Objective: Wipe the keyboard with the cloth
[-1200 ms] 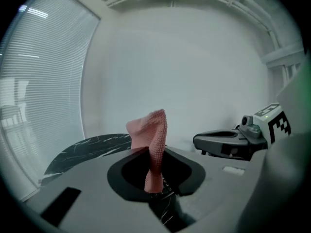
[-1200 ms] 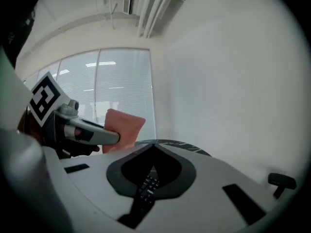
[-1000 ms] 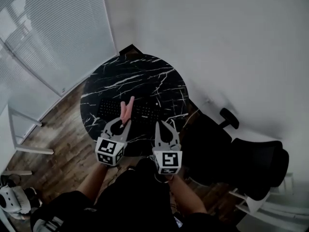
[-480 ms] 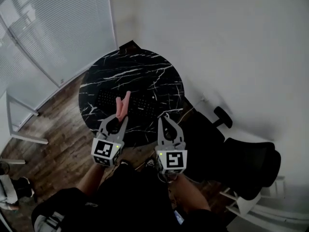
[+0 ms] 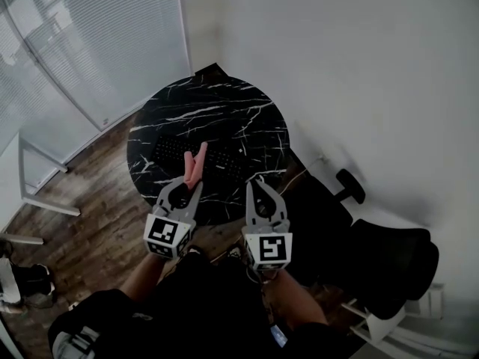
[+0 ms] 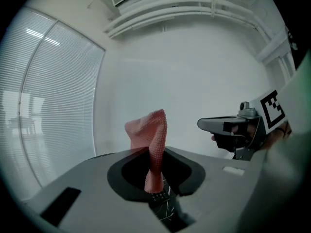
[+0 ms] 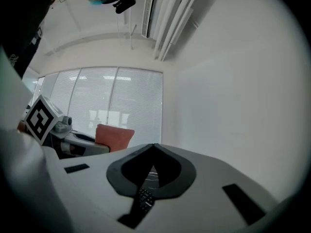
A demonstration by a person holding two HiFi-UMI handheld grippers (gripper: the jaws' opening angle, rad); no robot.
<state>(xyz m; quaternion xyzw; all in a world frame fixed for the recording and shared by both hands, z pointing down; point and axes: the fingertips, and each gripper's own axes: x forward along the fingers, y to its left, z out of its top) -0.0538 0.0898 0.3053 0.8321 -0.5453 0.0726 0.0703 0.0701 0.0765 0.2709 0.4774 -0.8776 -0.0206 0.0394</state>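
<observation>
View from above, read from left to right: pale window blinds [image 5: 97,51] and a wooden floor [image 5: 82,208] are seen at the left, with a round black marble table [image 5: 224,99] set beside them in the corner of the room. A black keyboard [image 5: 224,157] is laid flat on the half of the table nearer the person, its long side running left to right. The left gripper [image 5: 196,185] is held over the near edge of the table, and its jaws are pinched on a pink cloth [image 5: 196,161]. The cloth is gripped by its lower end and stands up from the jaw tips as a narrow, twisted fold. In the head view it lies across the middle of the keyboard, but whether the keyboard is touched by it cannot be told. The right gripper [image 5: 254,183] is held just beside the left one, at about the same height, over the table's near edge. Its jaws are pressed together with nothing between them, and part of the keyboard and the veined tabletop are seen through the opening behind the tips in the right gripper view. Both grippers are carried on bare forearms above dark clothing [image 5: 209,305]. A black office chair [image 5: 393,256] stands at the right, well apart from the table, before a plain white wall [image 5: 359,73]
</observation>
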